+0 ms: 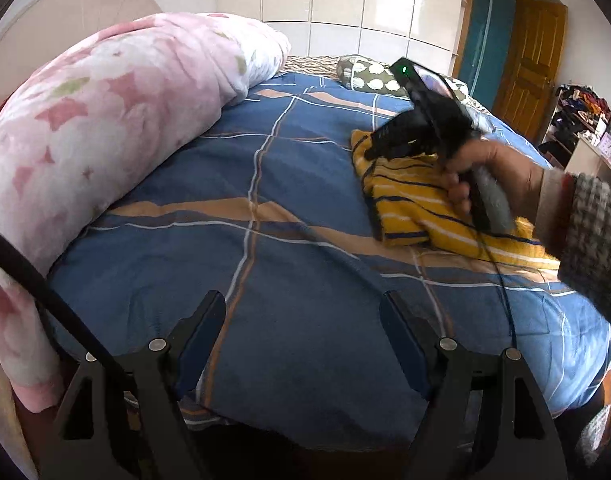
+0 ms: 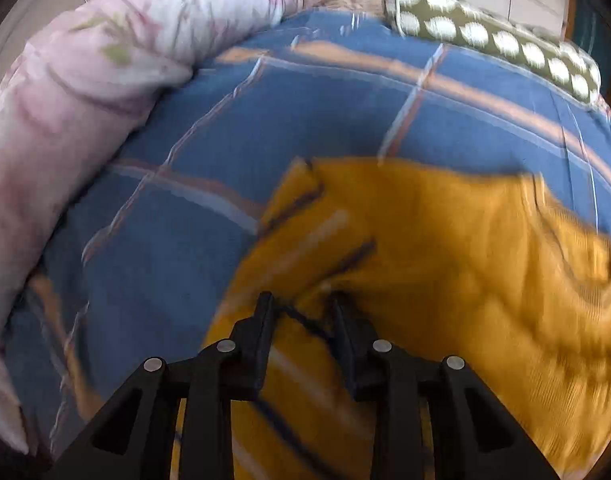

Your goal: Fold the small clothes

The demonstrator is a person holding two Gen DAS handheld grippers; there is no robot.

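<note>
Bedroom scene, with a bed (image 1: pixel 289 208) covered in a blue plaid sheet with tan and white lines taking up most of both views. Rolled up along the left edge is a big pink floral quilt (image 1: pixel 105 120), and a green pillow with white dots (image 1: pixel 369 74) sits at the far end. White wardrobe panels and an orange wooden door (image 1: pixel 533 64) fill the background.

So the yellow striped garment (image 1: pixel 417 204) lies on the sheet toward the right side, bunched up a bit, with thin dark and white stripes. In the left wrist view the person's right hand (image 1: pixel 493 176) is wrapped around the handle of the right gripper (image 2: pixel 303 300), wrist coming in from a grey checked sleeve (image 1: pixel 593 240), tool tipped down at the cloth. From the right wrist view its jaws are only partway apart and a fold of the yellow fabric with a dark stripe sits right between the tips. It looks pinched, but that view is pretty blurred, so I can't say for sure.

The left gripper (image 1: pixel 305 308) hangs low over bare blue sheet near the bed's edge, angled downward, jaws spread wide with nothing in them. It's well apart from the garment. A black cable (image 1: pixel 45 292) runs across its left side.
</note>
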